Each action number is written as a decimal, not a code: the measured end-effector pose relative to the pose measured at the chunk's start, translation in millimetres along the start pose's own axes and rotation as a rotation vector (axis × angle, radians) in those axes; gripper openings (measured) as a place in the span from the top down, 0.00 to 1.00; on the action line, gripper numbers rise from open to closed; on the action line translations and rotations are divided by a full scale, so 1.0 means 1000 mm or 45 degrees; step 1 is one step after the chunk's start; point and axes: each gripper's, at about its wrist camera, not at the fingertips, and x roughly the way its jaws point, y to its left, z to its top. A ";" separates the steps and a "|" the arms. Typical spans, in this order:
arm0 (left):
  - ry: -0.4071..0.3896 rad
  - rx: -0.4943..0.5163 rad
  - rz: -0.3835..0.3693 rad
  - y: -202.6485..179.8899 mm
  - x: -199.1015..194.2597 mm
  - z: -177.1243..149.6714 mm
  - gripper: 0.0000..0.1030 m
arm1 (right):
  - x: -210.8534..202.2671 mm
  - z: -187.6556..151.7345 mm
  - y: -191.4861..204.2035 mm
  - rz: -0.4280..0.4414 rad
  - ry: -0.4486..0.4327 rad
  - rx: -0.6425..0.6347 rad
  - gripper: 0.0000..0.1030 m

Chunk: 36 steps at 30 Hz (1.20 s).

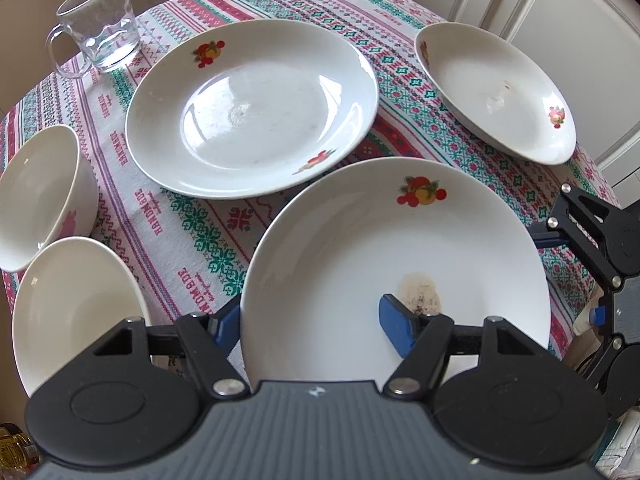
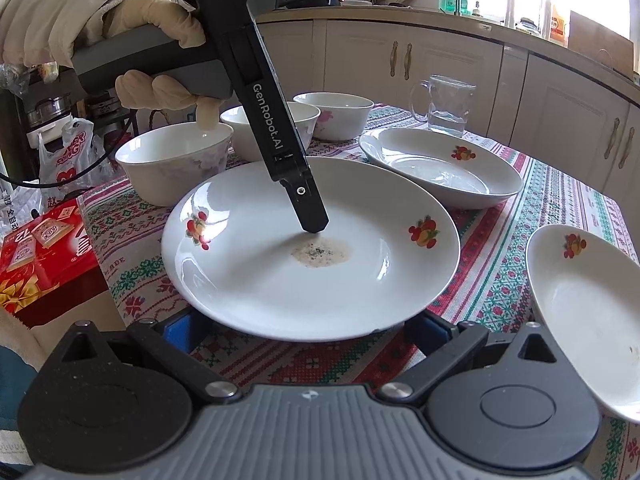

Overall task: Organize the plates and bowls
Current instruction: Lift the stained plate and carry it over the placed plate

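The stained plate (image 1: 400, 264) fills the lower middle of the left wrist view, its near rim overhanging the edge of the patterned tablecloth (image 1: 192, 240). Open cloth separates it from the second plate (image 1: 252, 108) at centre above; a third plate (image 1: 496, 92) lies upper right, well apart, near the table's edge. Two bowls (image 1: 44, 196) crowd the left side and a glass mug (image 1: 100, 24) stands upper left (cream cabinets behind). The left gripper (image 1: 310, 322) straddles the stained plate's rim, one blue finger (image 1: 400, 330) inside on the plate and the other outside it; whether the pads pinch the rim I cannot tell. The right gripper (image 2: 308, 330) is spread wide, with this plate's near edge above the gap.
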 end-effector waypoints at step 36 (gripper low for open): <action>-0.105 0.107 -0.017 -0.060 -0.027 0.056 0.33 | -0.062 0.005 -0.042 -0.060 -0.015 0.039 0.00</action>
